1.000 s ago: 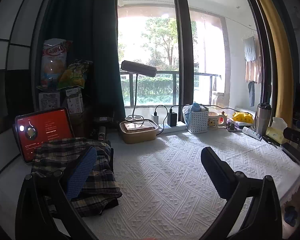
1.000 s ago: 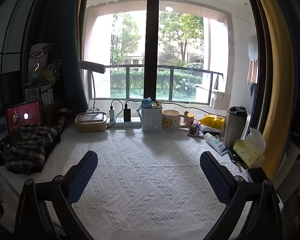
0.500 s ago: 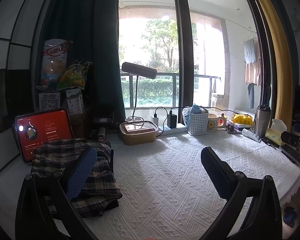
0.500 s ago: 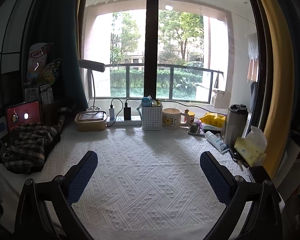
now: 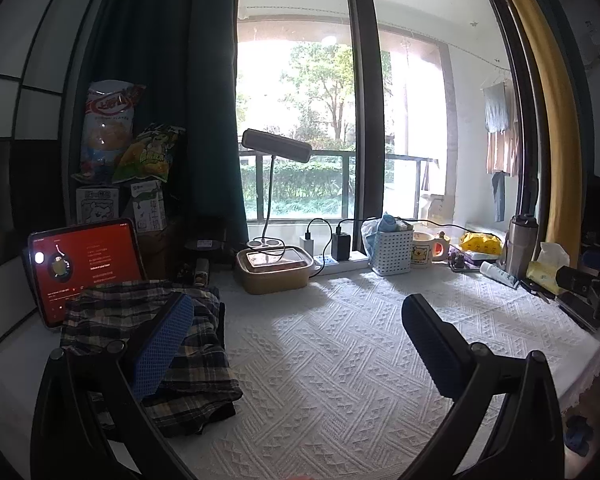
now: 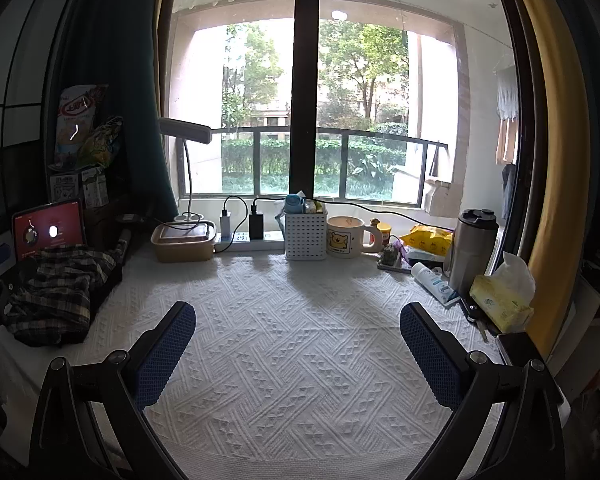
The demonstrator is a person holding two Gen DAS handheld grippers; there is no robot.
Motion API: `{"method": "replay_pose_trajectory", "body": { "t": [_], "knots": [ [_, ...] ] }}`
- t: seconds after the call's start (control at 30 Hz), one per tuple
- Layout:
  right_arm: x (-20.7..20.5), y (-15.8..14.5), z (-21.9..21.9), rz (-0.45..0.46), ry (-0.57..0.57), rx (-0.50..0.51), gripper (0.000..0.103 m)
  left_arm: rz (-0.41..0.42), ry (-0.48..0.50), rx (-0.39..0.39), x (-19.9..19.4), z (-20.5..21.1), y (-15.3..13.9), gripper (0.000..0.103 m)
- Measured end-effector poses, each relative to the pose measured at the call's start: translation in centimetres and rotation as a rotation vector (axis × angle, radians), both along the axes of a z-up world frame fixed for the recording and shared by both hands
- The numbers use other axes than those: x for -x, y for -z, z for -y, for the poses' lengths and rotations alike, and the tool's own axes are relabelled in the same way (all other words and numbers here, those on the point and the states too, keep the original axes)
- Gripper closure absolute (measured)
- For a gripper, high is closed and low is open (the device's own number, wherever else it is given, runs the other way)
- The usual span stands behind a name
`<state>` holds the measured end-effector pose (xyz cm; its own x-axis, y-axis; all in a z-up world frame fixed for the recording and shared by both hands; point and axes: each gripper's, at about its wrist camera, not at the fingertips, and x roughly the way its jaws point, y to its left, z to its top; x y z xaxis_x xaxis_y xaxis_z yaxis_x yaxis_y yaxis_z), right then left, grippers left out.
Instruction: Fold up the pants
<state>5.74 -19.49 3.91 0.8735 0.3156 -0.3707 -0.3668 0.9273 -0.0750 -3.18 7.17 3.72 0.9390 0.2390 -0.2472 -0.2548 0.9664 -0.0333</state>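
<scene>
Meanwhile, little has changed over the last second: both views hold almost steady, and the plaid pants [image 5: 148,344] lie in the same loose, rumpled heap at the left end of the white textured cloth [image 6: 300,344], just in front of the red-screened tablet [image 5: 84,264]. No neat fold shows in them.

My left gripper [image 5: 296,332] hangs spread wide, one blue pad [image 5: 162,348] above the heap, gripping nothing. My right gripper [image 6: 298,344] is likewise parted over bare cloth, well apart from the pants.

So the garment looks bunched, not folded; a heap set aside would look the same.

Writing: the snack bags [image 5: 108,128] carry print too small to read. The mug [image 6: 346,236] bears a bear cartoon.
</scene>
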Motion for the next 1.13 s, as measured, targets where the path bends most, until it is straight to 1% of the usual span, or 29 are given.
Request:
{"method": "replay_pose_trajectory", "body": {
  "t": [1.0, 1.13],
  "knots": [
    [-0.15, 0.20, -0.33, -0.007, -0.013, 0.005, 0.000, -0.002, 0.016, 0.001, -0.04, 0.31, 0.23, 0.000],
    [-0.19, 0.29, -0.42, -0.007, -0.017, 0.007, 0.000, 0.016, 0.026, 0.032, 0.13, -0.10, 0.17, 0.000]
  ]
}}
